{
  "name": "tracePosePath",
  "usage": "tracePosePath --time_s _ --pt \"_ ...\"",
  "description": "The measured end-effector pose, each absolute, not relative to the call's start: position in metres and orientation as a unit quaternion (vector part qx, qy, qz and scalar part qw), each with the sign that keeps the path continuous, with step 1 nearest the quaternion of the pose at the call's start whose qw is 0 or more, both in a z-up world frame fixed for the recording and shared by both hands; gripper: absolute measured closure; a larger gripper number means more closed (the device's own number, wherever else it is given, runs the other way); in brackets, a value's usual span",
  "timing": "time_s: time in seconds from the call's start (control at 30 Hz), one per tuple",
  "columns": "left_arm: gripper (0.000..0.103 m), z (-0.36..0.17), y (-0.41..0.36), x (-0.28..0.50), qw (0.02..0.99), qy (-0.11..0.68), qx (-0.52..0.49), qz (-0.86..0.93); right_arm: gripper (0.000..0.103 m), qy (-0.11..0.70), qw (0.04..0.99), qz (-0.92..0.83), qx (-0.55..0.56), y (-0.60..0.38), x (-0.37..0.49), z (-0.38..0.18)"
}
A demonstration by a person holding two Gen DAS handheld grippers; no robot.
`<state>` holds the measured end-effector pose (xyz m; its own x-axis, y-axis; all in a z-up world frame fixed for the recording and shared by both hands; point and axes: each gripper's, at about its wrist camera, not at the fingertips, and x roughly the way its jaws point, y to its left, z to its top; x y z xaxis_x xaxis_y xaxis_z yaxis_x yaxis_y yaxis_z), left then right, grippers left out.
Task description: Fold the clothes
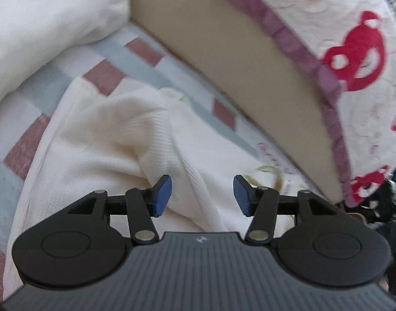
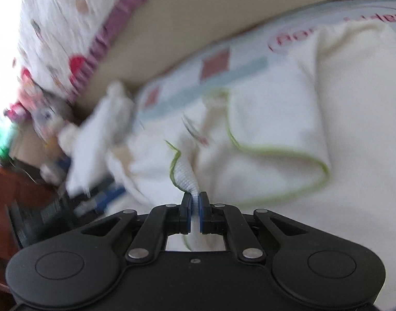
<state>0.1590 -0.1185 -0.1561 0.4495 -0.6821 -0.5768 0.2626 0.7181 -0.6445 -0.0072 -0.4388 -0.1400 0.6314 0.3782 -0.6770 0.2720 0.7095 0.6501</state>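
Note:
A cream ribbed garment (image 1: 115,134) lies rumpled on a checked bed sheet (image 1: 135,59). My left gripper (image 1: 202,194) hangs just over it, open, its blue pads (image 1: 163,194) apart with a fold of the cloth rising between them but not pressed. In the right wrist view the same garment (image 2: 275,134) shows a thin green trim (image 2: 288,153) along its edge. My right gripper (image 2: 195,203) is shut on a pinch of that trimmed edge (image 2: 187,173), which rises in a ridge from the pads.
A tan mattress side (image 1: 224,46) with a purple-bordered bear-print blanket (image 1: 353,51) runs along the far side. A white bundle of cloth (image 1: 47,26) lies at the upper left. In the right wrist view, blurred clutter and a white cloth (image 2: 99,134) sit at the left.

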Motion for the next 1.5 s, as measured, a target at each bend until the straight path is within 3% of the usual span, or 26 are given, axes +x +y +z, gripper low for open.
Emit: tracePosePath --time_s 0.07,0.1,0.13,0.33,0.43,0.63,0.73,0.77,0.9,0.97,1.1,1.23,1.3,1.37,1.4,1.5 --pt "0.059 -0.164 -0.124 0.161 0.820 0.442 -0.225 -0.285 0.097 0.445 0.819 0.044 0.360 -0.431 -0.008 -0.142" --pt "0.094 -0.165 -0.128 0.160 0.824 0.438 -0.210 -0.291 0.097 0.446 0.827 0.045 0.340 -0.427 -0.006 -0.139" --pt "0.101 -0.166 -0.131 0.160 0.828 0.434 -0.195 -0.295 0.097 0.444 0.836 0.044 0.318 -0.422 -0.004 -0.134" --pt "0.101 -0.169 -0.133 0.144 0.834 0.439 -0.169 -0.288 0.085 0.424 0.898 0.025 0.114 -0.379 0.019 -0.096" --pt "0.101 -0.175 -0.129 0.144 0.828 0.448 -0.180 -0.286 0.067 0.395 0.918 0.030 0.026 -0.359 0.030 -0.078" --pt "0.101 -0.176 -0.124 0.142 0.826 0.450 -0.188 -0.283 0.065 0.394 0.908 0.050 -0.131 -0.320 0.077 -0.082" --pt "0.101 -0.178 -0.124 0.142 0.828 0.451 -0.181 -0.278 0.072 0.417 0.892 0.032 -0.173 -0.317 0.098 -0.103" --pt "0.101 -0.179 -0.122 0.142 0.829 0.453 -0.180 -0.275 0.078 0.413 0.894 0.021 -0.171 -0.321 0.100 -0.105" --pt "0.101 -0.185 -0.116 0.143 0.826 0.456 -0.187 -0.273 0.083 0.407 0.909 -0.002 -0.085 -0.357 0.101 -0.099" --pt "0.101 -0.187 -0.115 0.143 0.825 0.457 -0.191 -0.272 0.099 0.420 0.907 0.014 0.005 -0.382 0.101 -0.098" --pt "0.101 -0.185 -0.114 0.141 0.827 0.457 -0.189 -0.269 0.099 0.414 0.854 0.017 0.314 -0.446 0.077 -0.119" --pt "0.101 -0.178 -0.109 0.140 0.830 0.456 -0.183 -0.264 0.098 0.361 0.712 0.019 0.601 -0.495 0.038 -0.159" --pt "0.101 -0.168 -0.107 0.140 0.835 0.447 -0.176 -0.268 0.098 0.352 0.678 0.017 0.645 -0.498 0.018 -0.177" --pt "0.099 -0.155 -0.107 0.140 0.841 0.427 -0.178 -0.280 0.100 0.372 0.711 -0.002 0.597 -0.495 0.008 -0.176" --pt "0.095 -0.148 -0.107 0.140 0.847 0.415 -0.179 -0.280 0.100 0.381 0.729 -0.009 0.569 -0.492 0.007 -0.173" --pt "0.055 -0.139 -0.118 0.149 0.856 0.405 -0.161 -0.277 0.101 0.407 0.793 -0.018 0.453 -0.477 0.008 -0.159"
